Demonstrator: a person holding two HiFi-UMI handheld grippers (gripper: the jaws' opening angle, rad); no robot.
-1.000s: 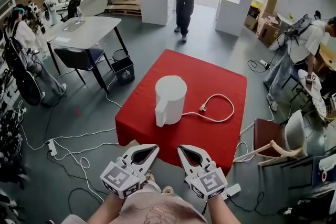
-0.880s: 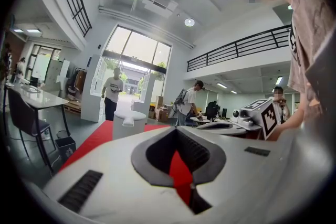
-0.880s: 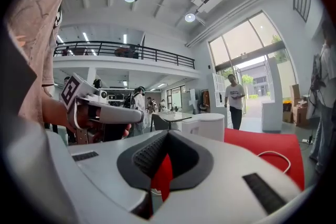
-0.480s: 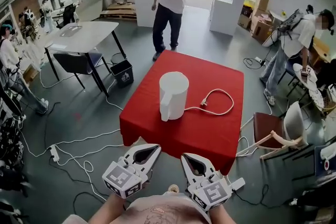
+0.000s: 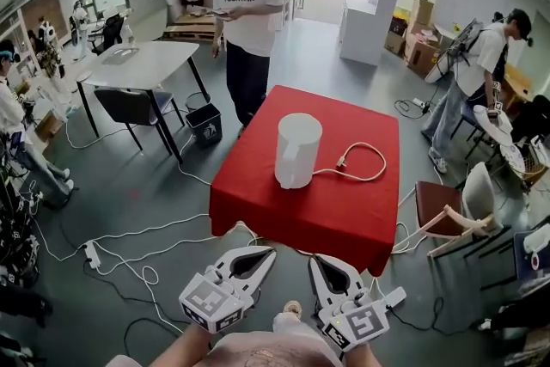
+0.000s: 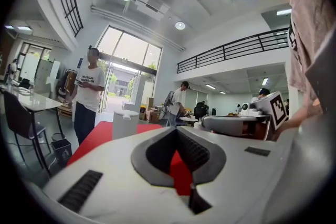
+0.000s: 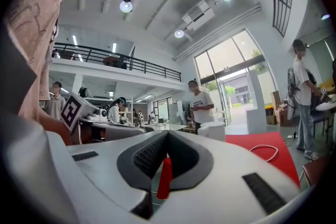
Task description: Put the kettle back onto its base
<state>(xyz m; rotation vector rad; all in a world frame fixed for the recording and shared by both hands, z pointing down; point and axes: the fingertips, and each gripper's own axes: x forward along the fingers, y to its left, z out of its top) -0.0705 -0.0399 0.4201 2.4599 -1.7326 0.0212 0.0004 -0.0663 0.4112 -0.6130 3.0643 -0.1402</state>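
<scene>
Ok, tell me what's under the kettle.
The kettle stands on the red tablecloth; a white cord leads out from its foot. Any base beneath is covered.

"MUSICAL FOUNTAIN" on white T-shirt (image 5: 247, 13)

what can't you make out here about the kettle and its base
Base: head view, nothing distinct shows under the kettle; too small to tell.
Kettle's bottom: right gripper view, cut off by the right tongs; left gripper view, too small.
Cable, its kettle end: head view, too small.
</scene>
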